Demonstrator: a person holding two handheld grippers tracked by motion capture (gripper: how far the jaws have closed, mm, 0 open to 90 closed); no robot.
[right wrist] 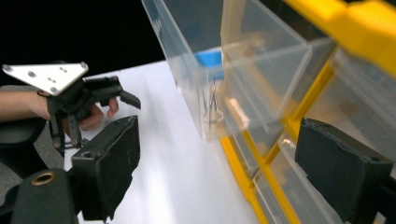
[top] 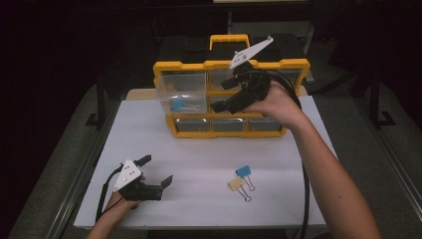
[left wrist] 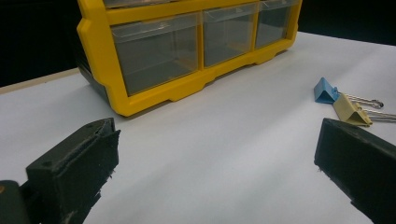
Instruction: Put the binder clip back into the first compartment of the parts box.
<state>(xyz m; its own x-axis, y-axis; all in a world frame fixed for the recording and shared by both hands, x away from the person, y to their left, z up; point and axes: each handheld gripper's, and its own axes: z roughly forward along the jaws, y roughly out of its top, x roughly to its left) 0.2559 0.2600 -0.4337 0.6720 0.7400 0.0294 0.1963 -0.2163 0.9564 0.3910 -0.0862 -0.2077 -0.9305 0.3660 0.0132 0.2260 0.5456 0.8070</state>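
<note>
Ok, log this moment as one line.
left tongs: open, resting on white table | right tongs: open, empty, at pulled-out clear plastic drawer | blue binder clip: inside drawer

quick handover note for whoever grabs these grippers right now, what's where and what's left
Left gripper: open, empty, low over the white table.
Right gripper: open, empty, at the yellow organizer, beside the pulled-out top-left drawer.
Done: one blue binder clip lies in that drawer.
Left: the second blue clip and the tan clip lie on the table. Likely they go in next, then the drawer gets pushed shut.
</note>
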